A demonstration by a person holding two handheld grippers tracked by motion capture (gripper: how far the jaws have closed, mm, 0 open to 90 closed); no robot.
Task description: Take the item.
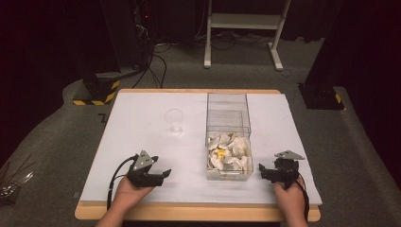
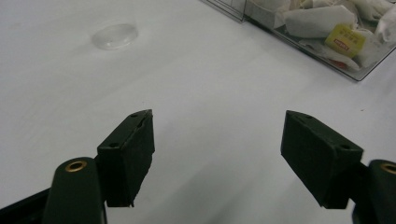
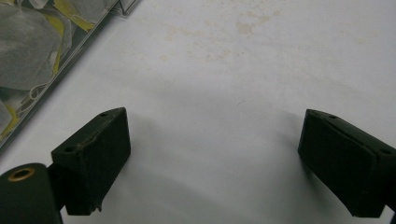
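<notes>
both hand-held grippers, left (image 1: 163, 176) and right (image 1: 263, 172), gape empty on the counter (image 1: 142, 118), flanking the clear box (image 1: 229, 163) of tea bags (image 1: 229, 153), roughly equally near.

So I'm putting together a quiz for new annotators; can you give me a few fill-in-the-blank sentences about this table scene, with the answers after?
1. The tea bags lie in the near end of a clear ____ box.
2. The empty clear cup stands to the ____ of that box in the high view.
3. The left gripper and the right gripper both have their jaws ____.
4. The table is covered in ____ paper.

Missing words: plastic; left; open; white
</notes>
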